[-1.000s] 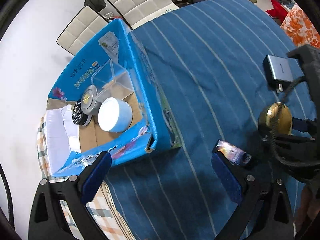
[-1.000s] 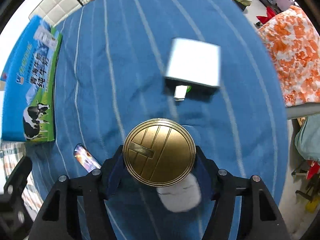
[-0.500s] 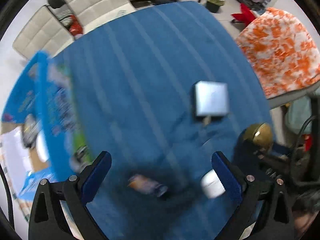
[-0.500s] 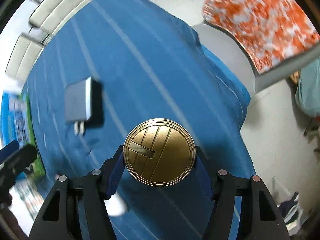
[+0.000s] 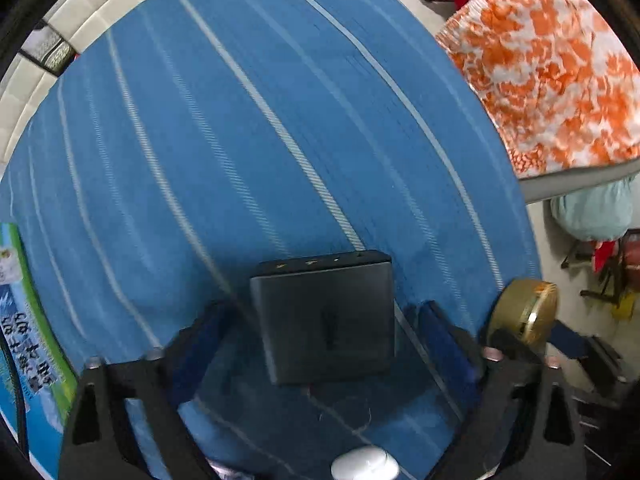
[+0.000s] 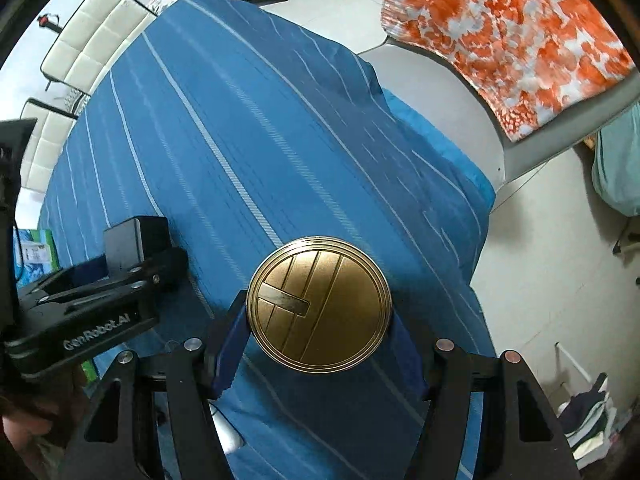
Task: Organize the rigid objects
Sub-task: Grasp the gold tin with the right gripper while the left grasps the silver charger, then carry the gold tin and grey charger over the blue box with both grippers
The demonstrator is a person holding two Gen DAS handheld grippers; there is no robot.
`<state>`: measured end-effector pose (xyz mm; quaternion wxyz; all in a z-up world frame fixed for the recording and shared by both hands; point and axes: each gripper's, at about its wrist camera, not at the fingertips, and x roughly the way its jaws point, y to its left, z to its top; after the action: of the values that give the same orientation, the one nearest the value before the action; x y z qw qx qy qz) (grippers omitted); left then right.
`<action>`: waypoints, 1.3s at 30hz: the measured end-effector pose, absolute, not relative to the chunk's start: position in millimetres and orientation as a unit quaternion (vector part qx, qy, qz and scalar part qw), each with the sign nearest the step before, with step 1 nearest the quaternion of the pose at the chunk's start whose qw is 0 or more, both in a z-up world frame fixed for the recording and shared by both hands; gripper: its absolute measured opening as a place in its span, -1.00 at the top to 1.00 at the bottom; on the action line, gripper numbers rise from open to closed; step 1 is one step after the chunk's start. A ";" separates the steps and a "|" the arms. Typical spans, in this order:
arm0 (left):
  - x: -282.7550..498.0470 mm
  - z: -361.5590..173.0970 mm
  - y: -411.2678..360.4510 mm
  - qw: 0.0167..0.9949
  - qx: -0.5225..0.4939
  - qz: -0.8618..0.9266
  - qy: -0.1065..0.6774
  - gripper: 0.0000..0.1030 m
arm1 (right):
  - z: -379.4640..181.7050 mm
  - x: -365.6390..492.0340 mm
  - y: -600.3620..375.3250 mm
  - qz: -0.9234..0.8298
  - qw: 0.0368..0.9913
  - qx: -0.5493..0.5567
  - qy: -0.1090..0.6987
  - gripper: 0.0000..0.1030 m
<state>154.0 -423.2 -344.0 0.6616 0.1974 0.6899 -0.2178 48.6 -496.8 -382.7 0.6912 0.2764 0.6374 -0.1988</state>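
Note:
My right gripper (image 6: 316,350) is shut on a round gold tin (image 6: 318,306) and holds it above the blue striped cloth (image 6: 240,140). The tin also shows at the right edge of the left wrist view (image 5: 524,316). My left gripper (image 5: 320,344) is open, its blue pads on either side of a dark grey square charger block (image 5: 326,316) that lies on the cloth. In the right wrist view the left gripper (image 6: 132,264) reaches around the block (image 6: 134,238). A white round object (image 5: 366,466) lies near the bottom edge.
The blue and green cardboard box (image 5: 24,320) stands at the left edge of the bed. White chairs (image 6: 84,52) stand beyond the far side. An orange and white patterned cover (image 6: 500,36) lies to the right, across a strip of floor.
My left gripper has swung from the box to the charger block and now straddles it. My right gripper, still holding the gold tin, has turned toward the bed's right edge.

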 end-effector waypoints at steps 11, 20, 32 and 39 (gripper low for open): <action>151.0 -336.9 -389.5 0.683 0.213 -0.190 0.673 -0.11 | -383.9 59.6 -466.4 -0.180 0.699 0.237 0.650 -0.34; 155.5 -339.6 -382.5 0.686 0.202 -0.185 0.674 -0.10 | -385.3 66.5 -459.3 -0.188 0.697 0.209 0.660 -0.34; 142.0 -297.8 -339.3 0.727 0.189 -0.169 0.638 -0.09 | -329.9 65.0 -407.9 -0.144 0.747 0.165 0.627 -0.31; 126.4 -230.5 -285.3 0.773 0.164 -0.160 0.592 -0.09 | -272.5 65.8 -336.6 -0.079 0.782 0.145 0.600 -0.31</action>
<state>126.4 -285.3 -230.5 0.7729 0.1641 0.5917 -0.1598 65.8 -336.6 -272.5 0.7823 0.1454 0.6004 -0.0793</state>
